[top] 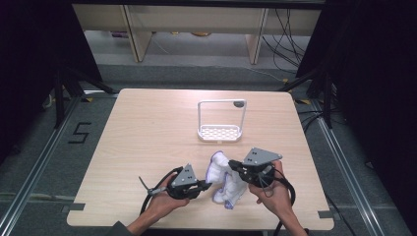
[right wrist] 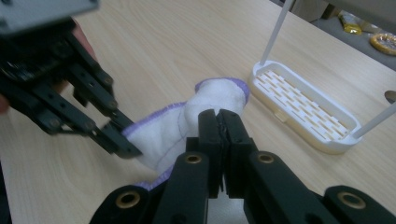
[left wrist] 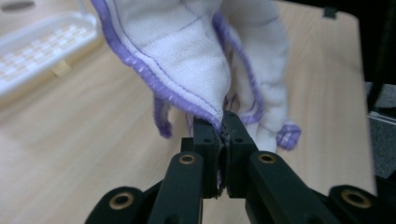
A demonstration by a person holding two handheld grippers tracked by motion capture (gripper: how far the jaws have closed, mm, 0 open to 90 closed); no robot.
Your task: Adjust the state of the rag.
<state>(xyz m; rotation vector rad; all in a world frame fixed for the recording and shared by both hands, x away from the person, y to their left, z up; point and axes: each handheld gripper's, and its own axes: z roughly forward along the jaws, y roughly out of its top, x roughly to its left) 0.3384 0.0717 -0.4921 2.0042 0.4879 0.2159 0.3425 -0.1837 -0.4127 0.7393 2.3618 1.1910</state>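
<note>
A white cloth (top: pixel 225 181) with purple edging hangs bunched between my two grippers, just above the table near its front edge. My left gripper (top: pixel 206 186) is shut on the cloth's hem; in the left gripper view the jaws (left wrist: pixel 222 122) pinch the purple-stitched edge and the cloth (left wrist: pixel 187 51) rises above them. On the other side my right gripper (top: pixel 232 166) is shut on another part of the cloth (right wrist: pixel 163 135), its jaws (right wrist: pixel 218 115) closed tight. In the right gripper view the left gripper (right wrist: pixel 122 142) grips the cloth from the left.
A white slotted rack (top: pixel 220 132) with a tall loop handle stands at the table's centre, beyond the cloth; the rack (right wrist: pixel 303 107) is also seen at the right of the right gripper view. Bare wooden tabletop (top: pixel 147 132) stretches to the left and back.
</note>
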